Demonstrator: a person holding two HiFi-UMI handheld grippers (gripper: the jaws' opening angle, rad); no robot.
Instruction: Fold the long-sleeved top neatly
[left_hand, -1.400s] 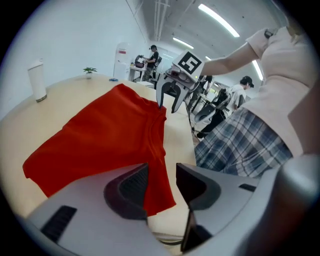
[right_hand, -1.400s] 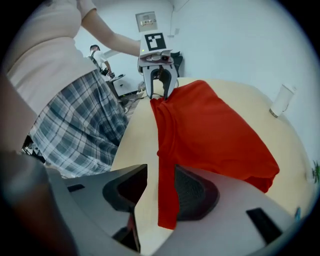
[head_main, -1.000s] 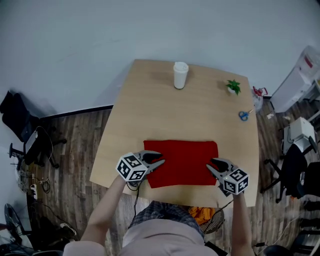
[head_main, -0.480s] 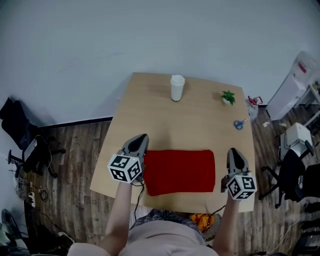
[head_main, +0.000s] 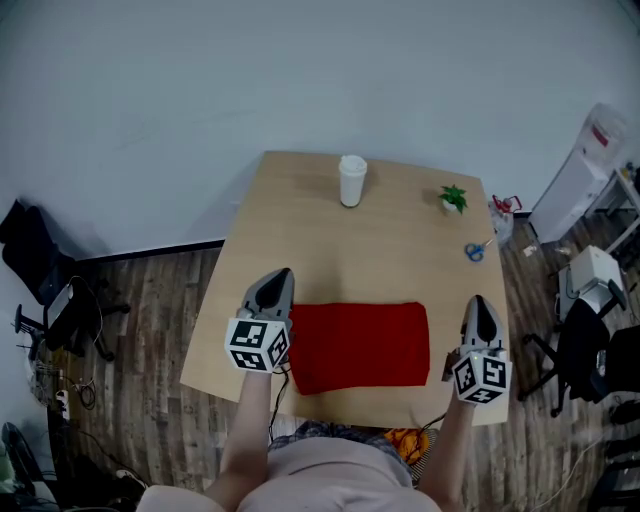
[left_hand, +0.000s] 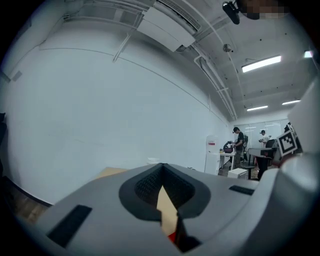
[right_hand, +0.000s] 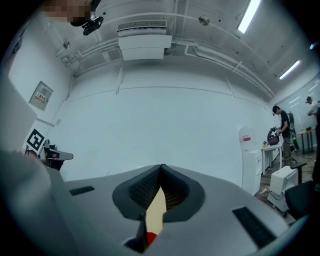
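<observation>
The red long-sleeved top (head_main: 360, 345) lies folded into a flat rectangle on the near half of the wooden table (head_main: 390, 250). My left gripper (head_main: 278, 272) is held up beside the top's left edge, pointing away from me, jaws shut and empty. My right gripper (head_main: 480, 300) is held up the same way beside the top's right edge, also shut and empty. In the left gripper view the left gripper (left_hand: 161, 165) has its jaws meeting, with a sliver of table and red top (left_hand: 172, 236) below. The right gripper view shows the right gripper (right_hand: 161, 167) the same, above the red top (right_hand: 151, 235).
A white cup (head_main: 351, 180) stands at the table's far edge, a small green plant (head_main: 453, 198) at the far right, blue scissors (head_main: 474, 250) near the right edge. A water dispenser (head_main: 590, 160) and chairs stand on the wooden floor around the table.
Both grippers have let go of the top's near corners, risen, swung from pointing inward to pointing away and shut. The top stays flat on the table.
</observation>
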